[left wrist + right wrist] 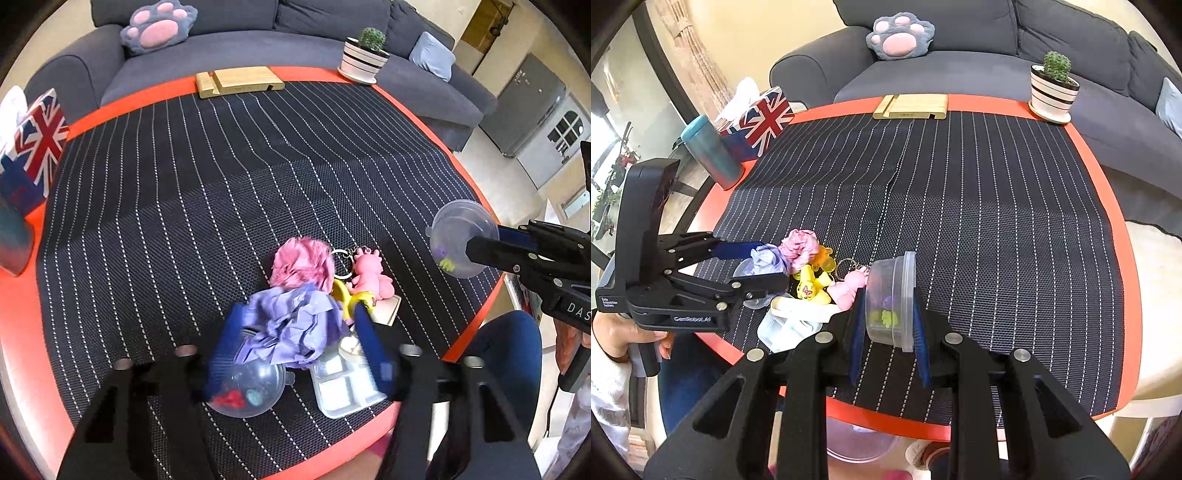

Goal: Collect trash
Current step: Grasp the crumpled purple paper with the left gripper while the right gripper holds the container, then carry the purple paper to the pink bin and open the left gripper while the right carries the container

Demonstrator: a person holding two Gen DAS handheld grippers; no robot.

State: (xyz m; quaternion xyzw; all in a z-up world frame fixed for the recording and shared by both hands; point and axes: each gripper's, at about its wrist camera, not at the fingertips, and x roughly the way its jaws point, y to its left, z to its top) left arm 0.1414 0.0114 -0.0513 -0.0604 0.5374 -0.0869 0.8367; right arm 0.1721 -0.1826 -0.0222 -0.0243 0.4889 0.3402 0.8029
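A crumpled purple paper (291, 332) lies at the near edge of the table, and the blue pads of my left gripper (299, 314) press on it from both sides. The right wrist view shows the same grip (774, 264) from the side. Just behind it sits a crumpled pink paper (303, 264). My right gripper (888, 299) is shut on a clear lidded plastic tub (890, 302) with small coloured bits inside, held tilted over the mat. That tub (461, 240) shows at the right of the left wrist view.
Around the papers lie a pink toy keychain (369, 275), a yellow toy (809, 286), a clear dome capsule (251, 387) and a clear tray (343, 384). At the table's far rim (997, 103) are a wooden stand (240, 83), cactus pot (364, 55), flag box (761, 118), teal tumbler (713, 151). Sofa (258, 48) behind.
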